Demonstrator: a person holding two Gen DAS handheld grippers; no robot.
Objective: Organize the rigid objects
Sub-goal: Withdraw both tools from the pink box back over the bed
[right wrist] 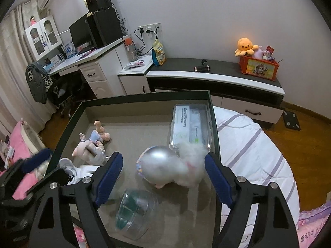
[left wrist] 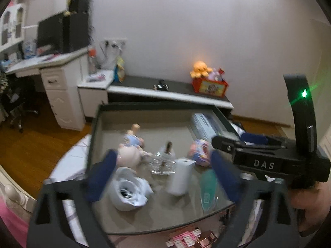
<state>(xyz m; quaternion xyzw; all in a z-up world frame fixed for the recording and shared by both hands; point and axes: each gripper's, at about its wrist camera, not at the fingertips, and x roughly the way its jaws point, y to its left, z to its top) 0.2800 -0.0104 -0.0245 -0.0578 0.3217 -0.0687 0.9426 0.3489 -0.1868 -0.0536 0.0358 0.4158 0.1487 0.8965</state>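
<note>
A dark-walled tray (left wrist: 97, 124) (right wrist: 68, 119) on the bed holds the objects. In the left wrist view my left gripper (left wrist: 163, 177) is open above a white cylinder (left wrist: 180, 175), a white lump (left wrist: 128, 194), a clear glass piece (left wrist: 163, 161) and a teal clear case (left wrist: 208, 190). A doll (left wrist: 132, 138) lies behind. In the right wrist view my right gripper (right wrist: 163, 179) is open, with a blurred silver ball with white fluff (right wrist: 171, 167) between its fingers, untouched. A clear teal container (right wrist: 136, 212) lies below it. The right gripper body (left wrist: 269, 157) shows at the right of the left wrist view.
A clear lidded box (right wrist: 190, 128) lies at the tray's back right. A low cabinet (right wrist: 217, 76) with an orange toy bin (right wrist: 258, 68) stands by the wall. A desk (right wrist: 86, 57) is at left. A striped quilt (right wrist: 248, 148) lies right of the tray.
</note>
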